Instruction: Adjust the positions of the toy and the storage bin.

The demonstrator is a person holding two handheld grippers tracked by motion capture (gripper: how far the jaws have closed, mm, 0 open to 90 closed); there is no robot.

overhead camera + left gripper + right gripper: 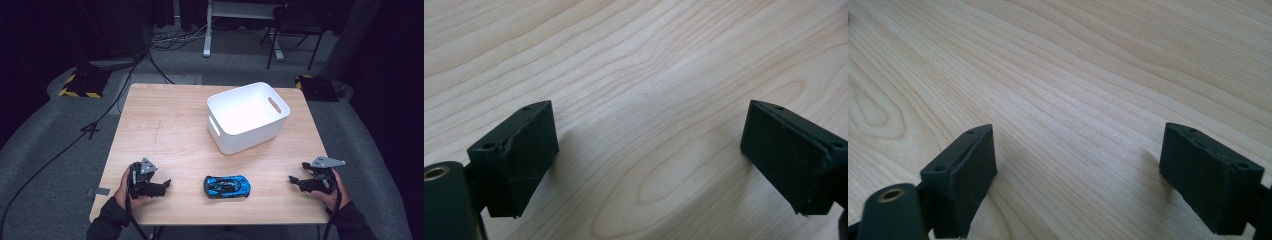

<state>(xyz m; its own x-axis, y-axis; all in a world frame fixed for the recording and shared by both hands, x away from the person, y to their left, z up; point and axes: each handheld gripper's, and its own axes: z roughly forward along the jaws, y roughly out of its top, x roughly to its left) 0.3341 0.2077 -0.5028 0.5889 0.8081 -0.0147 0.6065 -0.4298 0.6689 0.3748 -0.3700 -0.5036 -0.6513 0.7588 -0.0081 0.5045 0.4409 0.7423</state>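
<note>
High view: both grippers, left (167, 184) and right (292, 179), gape empty; either should straddle the toy car (227, 186) squarely across its sides.

Toy car (227, 186) lies on the table (165, 130) between both claws, bin (248, 117) behind it

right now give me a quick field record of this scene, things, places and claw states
surface: wooden table
toy car: blue and black, near front edge, between the two claws, untouched
bin: white, handled, nothing visible inside, beyond the car toward the right
left claw: open, holding nothing, left of car
right claw: open, holding nothing, right of car
</note>
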